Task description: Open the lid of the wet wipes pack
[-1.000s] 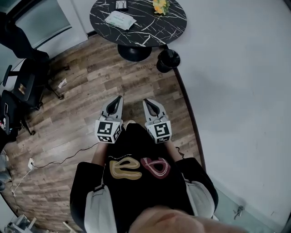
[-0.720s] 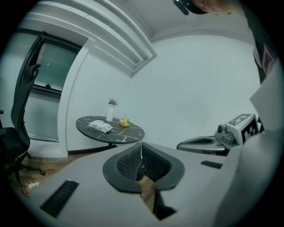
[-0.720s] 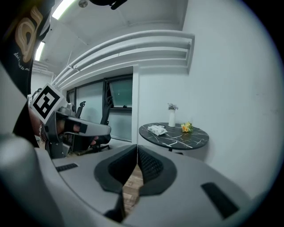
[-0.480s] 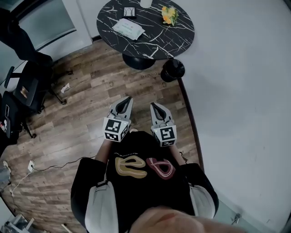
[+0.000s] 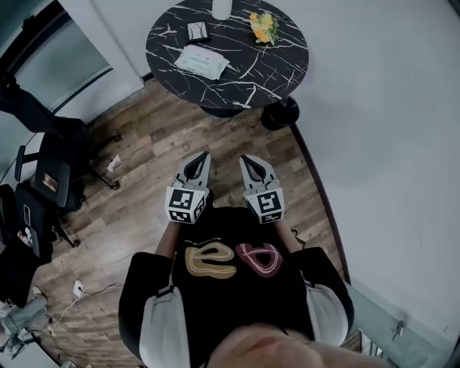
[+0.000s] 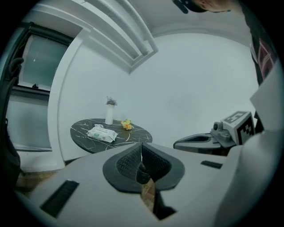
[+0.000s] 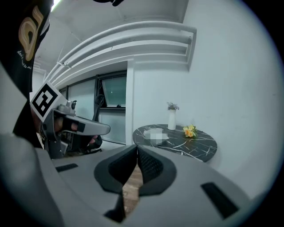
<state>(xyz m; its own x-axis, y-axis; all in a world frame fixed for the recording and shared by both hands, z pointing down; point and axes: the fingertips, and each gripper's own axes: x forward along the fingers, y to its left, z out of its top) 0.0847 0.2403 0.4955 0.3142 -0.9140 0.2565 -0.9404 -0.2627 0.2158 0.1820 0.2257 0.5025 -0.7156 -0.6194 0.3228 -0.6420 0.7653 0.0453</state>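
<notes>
On the round marbled surface, left of centre, the wet wipes pack lies flat. Its long axis runs upper-left to lower-right in head view; can't tell which way the lid faces. Small dark item sits just behind it, flowers off to its right. Your left gripper and right gripper are well short of it, over the wood floor. Both sets of fingers are closed, nothing between them.

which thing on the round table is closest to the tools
The wet wipes pack, pale and flat, lies closest; the small dark object, white vase and yellow flowers sit farther back.
</notes>
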